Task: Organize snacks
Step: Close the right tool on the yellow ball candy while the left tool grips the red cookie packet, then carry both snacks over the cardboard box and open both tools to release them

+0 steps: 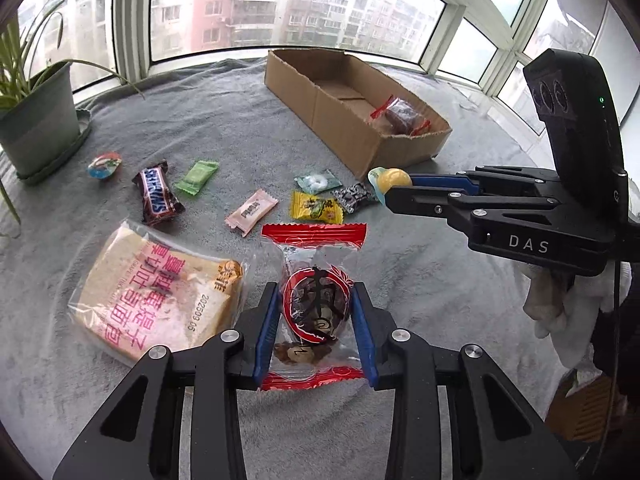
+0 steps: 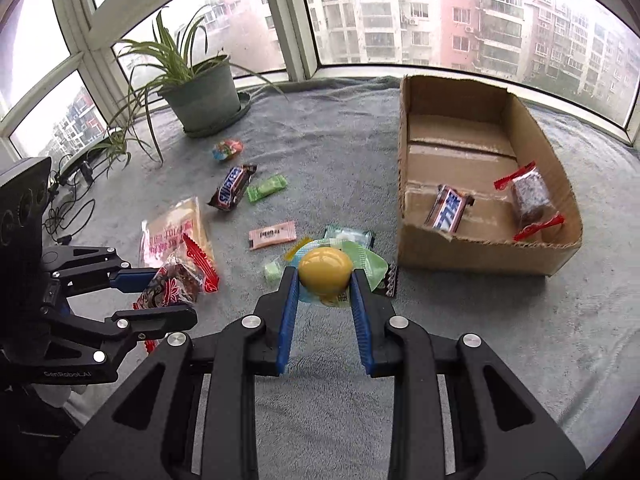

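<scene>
My left gripper (image 1: 316,304) is shut on a red-ended clear packet of dark dates (image 1: 314,280), held above the grey blanket; it also shows in the right wrist view (image 2: 176,280). My right gripper (image 2: 325,276) is shut on a yellow jelly cup (image 2: 325,272), seen from the left wrist as well (image 1: 390,181). An open cardboard box (image 2: 480,256) at the right holds a Snickers bar (image 2: 448,212) and another red-ended date packet (image 2: 530,200). Loose snacks lie on the blanket: a Snickers bar (image 1: 157,196), a bread pack (image 1: 160,300), a pink sweet (image 1: 252,212), a green sweet (image 1: 197,177).
A potted spider plant (image 2: 200,92) stands at the back left near the window. A small jelly cup (image 1: 104,165) lies by it. A yellow sweet (image 1: 316,208), a mint packet (image 1: 317,181) and a black-and-white sweet (image 1: 354,196) lie before the box. Cables (image 2: 68,208) lie at the far left.
</scene>
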